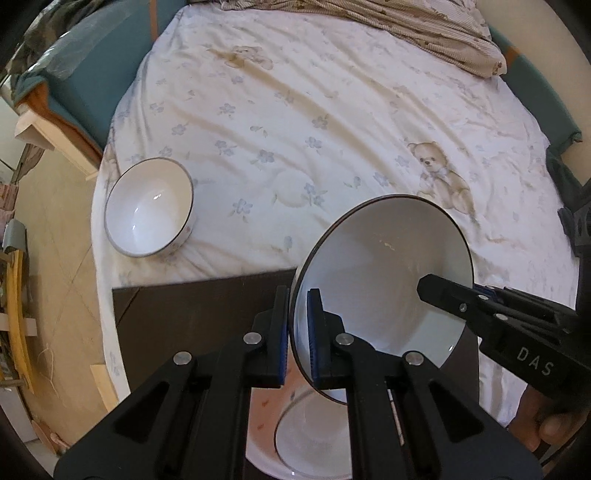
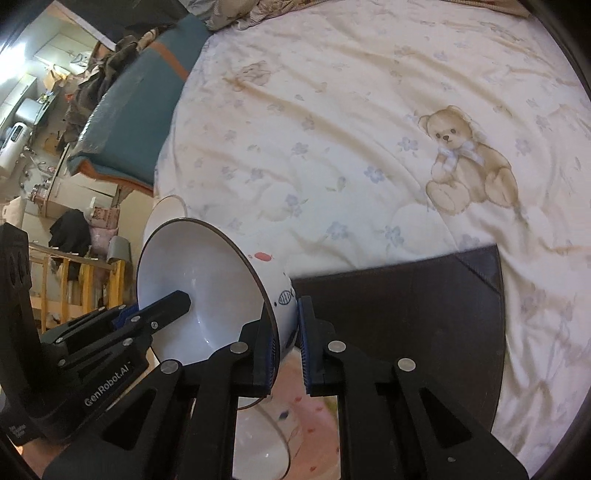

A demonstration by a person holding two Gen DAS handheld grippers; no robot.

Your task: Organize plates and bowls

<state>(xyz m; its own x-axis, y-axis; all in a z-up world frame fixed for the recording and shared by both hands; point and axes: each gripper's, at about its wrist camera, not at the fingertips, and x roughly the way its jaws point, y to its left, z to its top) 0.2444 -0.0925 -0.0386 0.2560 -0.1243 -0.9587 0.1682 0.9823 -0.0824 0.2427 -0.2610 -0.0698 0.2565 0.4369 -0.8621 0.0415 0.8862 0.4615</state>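
Both grippers hold one white bowl with a dark rim (image 1: 384,273) by opposite sides of its rim, tilted, above a larger white bowl (image 1: 295,439) on a dark mat (image 1: 192,314). My left gripper (image 1: 297,339) is shut on the near rim. My right gripper (image 2: 288,347) is shut on the other side of the same held bowl (image 2: 199,284), which has fish drawings outside. The lower bowl (image 2: 266,443) shows under the fingers. Another white bowl (image 1: 147,206) stands on the bed at the left.
The dark mat (image 2: 406,325) lies on a bed with a teddy-bear sheet (image 1: 332,129). A crumpled blanket (image 1: 424,33) lies at the far end. The bed's left edge drops to the floor (image 1: 55,266), with furniture beyond.
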